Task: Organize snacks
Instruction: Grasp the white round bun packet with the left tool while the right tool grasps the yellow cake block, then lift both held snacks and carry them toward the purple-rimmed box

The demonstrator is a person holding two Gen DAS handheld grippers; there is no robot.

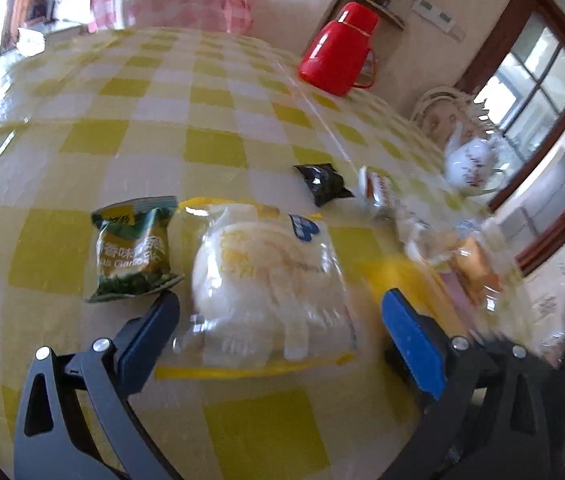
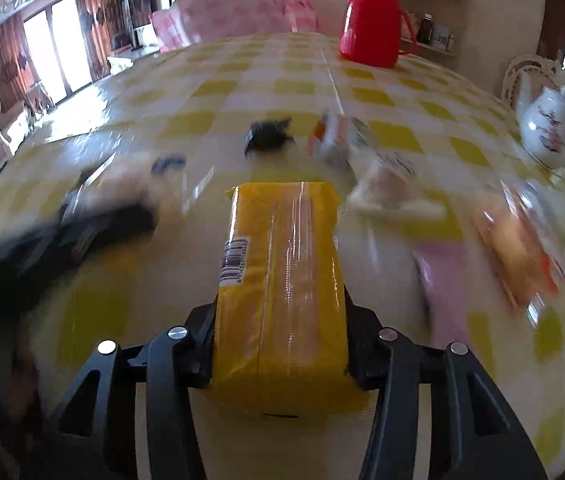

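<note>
In the left wrist view my left gripper [image 1: 278, 312] is open, its blue pads either side of a clear-wrapped white bun pack [image 1: 266, 276] lying on the checked tablecloth. A green snack packet [image 1: 134, 248] lies just left of it. A small black packet [image 1: 322, 184] and an orange-white packet [image 1: 378, 190] lie farther back. In the right wrist view my right gripper [image 2: 282, 320] is shut on a yellow wrapped pack [image 2: 282, 280], held above the table. The black packet [image 2: 268, 136], orange-white packet [image 2: 338, 136] and blurred snacks [image 2: 518, 248] lie beyond.
A red thermos jug [image 1: 338, 52] stands at the table's far side, also in the right wrist view [image 2: 374, 20]. A white teapot [image 1: 470, 168] stands at the right edge. A pink checked cushion [image 2: 234, 8] sits behind the table. A dark blurred shape [image 2: 62, 236] is at left.
</note>
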